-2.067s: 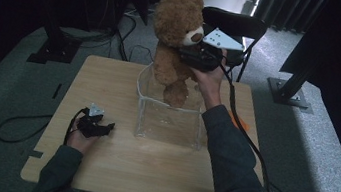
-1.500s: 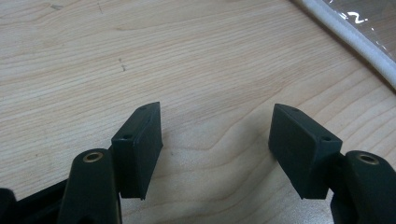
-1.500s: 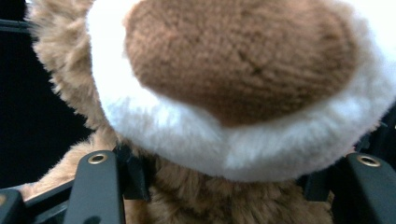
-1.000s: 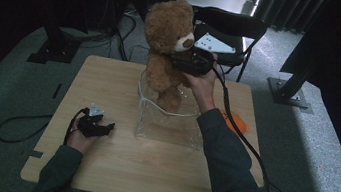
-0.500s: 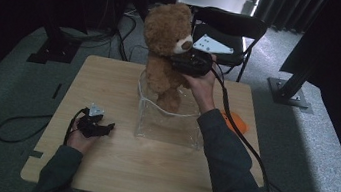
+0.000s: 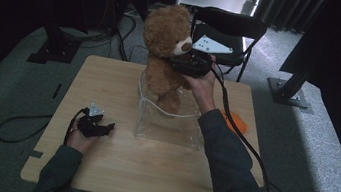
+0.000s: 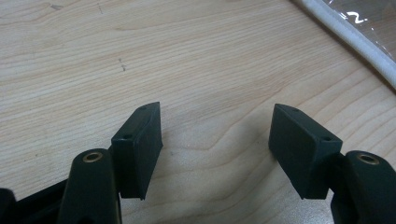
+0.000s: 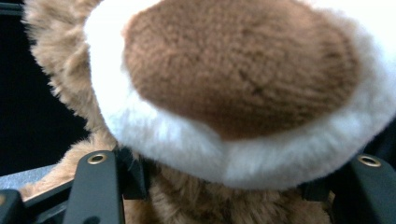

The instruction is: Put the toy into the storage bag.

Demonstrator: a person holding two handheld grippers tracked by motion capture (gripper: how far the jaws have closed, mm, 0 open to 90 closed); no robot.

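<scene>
Right gripper (image 6: 183,63): your jaws are clamped on the teddy bear (image 6: 166,55) just below its muzzle, at the neck or upper chest; plush bulges between them in the right gripper view.
Bear's place: it hangs upright from your grip, legs dipping into the mouth of the clear bag (image 6: 170,118) directly beneath the gripper, head and torso well above the rim.
Left gripper (image 6: 97,127): jaws stand wide apart with nothing between them, resting low on the table (image 6: 111,75), off to the side of the bag and not touching it.
Step in hand: judging by the pose, you are loading the bear into the bag.
Doing it well: lower straight down, keeping the legs centred in the opening so neither foot catches the rim. The bag looks soft; bring your free gripper over to hold the near edge if it starts to fold or slide. Let go only once the bear's weight sits on the bottom.
High view adds: the bag, the bear's full length, both hands, and an orange object (image 6: 233,121) beyond your right forearm.
Right gripper view adds: the muzzle (image 8: 243,79) close up and fur packed between the jaws.
Left gripper view adds: bare wood between the open jaws, with the bag's white edge (image 7: 348,32) up ahead.
</scene>
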